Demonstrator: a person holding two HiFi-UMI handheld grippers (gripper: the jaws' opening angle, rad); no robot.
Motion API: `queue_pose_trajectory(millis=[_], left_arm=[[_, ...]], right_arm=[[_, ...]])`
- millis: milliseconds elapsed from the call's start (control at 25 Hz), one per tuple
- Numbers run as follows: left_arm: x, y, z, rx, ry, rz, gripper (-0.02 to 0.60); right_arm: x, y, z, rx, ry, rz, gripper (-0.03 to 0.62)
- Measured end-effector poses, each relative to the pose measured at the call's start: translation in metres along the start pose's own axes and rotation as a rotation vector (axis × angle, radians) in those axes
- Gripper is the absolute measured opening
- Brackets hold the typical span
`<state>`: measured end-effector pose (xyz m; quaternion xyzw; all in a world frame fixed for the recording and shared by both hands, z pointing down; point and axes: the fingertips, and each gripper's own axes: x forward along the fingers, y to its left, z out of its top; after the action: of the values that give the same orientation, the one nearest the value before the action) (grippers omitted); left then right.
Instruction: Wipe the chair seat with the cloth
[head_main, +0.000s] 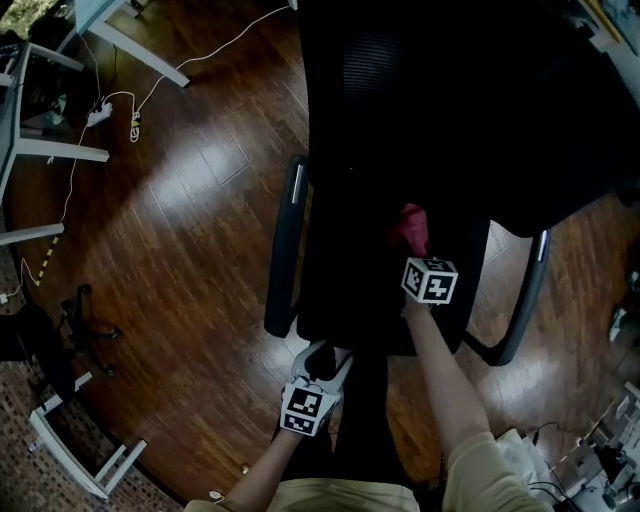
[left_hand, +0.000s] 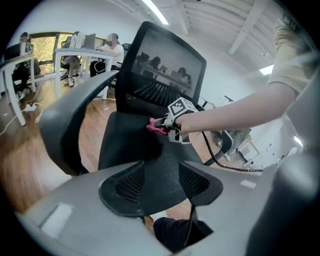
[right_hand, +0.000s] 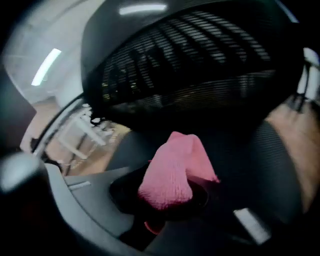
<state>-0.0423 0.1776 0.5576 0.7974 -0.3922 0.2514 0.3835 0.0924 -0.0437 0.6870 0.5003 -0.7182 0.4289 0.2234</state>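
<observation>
Pink cloth (right_hand: 170, 170), pinched in the right gripper's (right_hand: 166, 199) jaws, is over the chair seat (left_hand: 125, 142) toward its back; the left gripper's (left_hand: 160, 189) jaws clamp the seat's front edge. A shallow pinch could let the cloth slip free under hard strokes.

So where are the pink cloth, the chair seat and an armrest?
cloth (right_hand: 170, 172): right gripper view, middle of the pink fold.
chair seat (head_main: 350, 280): head view, bare black surface beside the cloth.
armrest (head_main: 285, 250): head view, middle of its length.
</observation>
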Motion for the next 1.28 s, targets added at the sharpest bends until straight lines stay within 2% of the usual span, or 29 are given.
queue_pose_trajectory(millis=[80, 120, 160, 240, 320, 440, 640, 680, 760, 800, 840, 880, 1000, 1080, 1120, 1200, 1280], left_arm=[[-0.014, 0.011, 0.001, -0.042, -0.011, 0.035, 0.202], [-0.018, 0.014, 0.000, -0.050, -0.015, 0.052, 0.202], [-0.020, 0.015, 0.000, -0.052, -0.014, 0.064, 0.202], [-0.021, 0.013, 0.000, -0.034, -0.010, 0.071, 0.202], [-0.020, 0.010, 0.001, -0.002, -0.005, 0.066, 0.202], [-0.011, 0.010, 0.000, -0.006, 0.013, 0.055, 0.204], [0.014, 0.003, 0.003, -0.040, 0.020, 0.003, 0.210], [0.016, 0.001, 0.004, -0.040, 0.016, -0.006, 0.210], [0.018, -0.001, 0.006, -0.035, 0.013, -0.014, 0.210], [0.018, -0.001, 0.005, -0.033, 0.016, -0.014, 0.210], [0.017, 0.000, 0.003, -0.033, 0.022, -0.011, 0.210], [0.015, 0.001, -0.001, -0.034, 0.029, -0.006, 0.210], [0.006, 0.010, -0.012, -0.039, 0.052, 0.017, 0.210], [-0.001, 0.016, -0.017, -0.034, 0.067, 0.032, 0.210], [-0.006, 0.018, -0.020, -0.024, 0.076, 0.036, 0.210], [-0.016, 0.021, -0.026, 0.003, 0.092, 0.037, 0.210], [-0.021, 0.023, -0.025, 0.006, 0.092, 0.041, 0.210]], right_arm=[[0.033, 0.122, -0.011, -0.046, 0.013, 0.277, 0.052], [0.045, 0.165, -0.019, -0.047, 0.034, 0.350, 0.052], [0.056, 0.191, -0.028, -0.041, 0.060, 0.368, 0.052], [0.066, 0.194, -0.041, -0.006, 0.099, 0.298, 0.052], [0.062, 0.151, -0.051, 0.044, 0.096, 0.189, 0.052], [0.023, 0.046, -0.054, 0.098, 0.058, 0.025, 0.052], [-0.085, -0.155, -0.050, 0.178, 0.019, -0.407, 0.052], [-0.101, -0.179, -0.050, 0.189, 0.018, -0.461, 0.052], [-0.112, -0.198, -0.050, 0.189, 0.028, -0.506, 0.052], [-0.107, -0.193, -0.049, 0.190, 0.032, -0.492, 0.051], [-0.095, -0.176, -0.049, 0.188, 0.035, -0.435, 0.049], [-0.077, -0.144, -0.048, 0.173, 0.040, -0.328, 0.051], [-0.011, 0.022, -0.048, 0.029, 0.094, 0.123, 0.051], [0.021, 0.135, -0.060, -0.026, 0.133, 0.361, 0.052], [0.033, 0.176, -0.069, -0.016, 0.152, 0.428, 0.051], [0.046, 0.216, -0.089, 0.034, 0.195, 0.450, 0.052], [0.049, 0.197, -0.101, 0.055, 0.225, 0.386, 0.052]])
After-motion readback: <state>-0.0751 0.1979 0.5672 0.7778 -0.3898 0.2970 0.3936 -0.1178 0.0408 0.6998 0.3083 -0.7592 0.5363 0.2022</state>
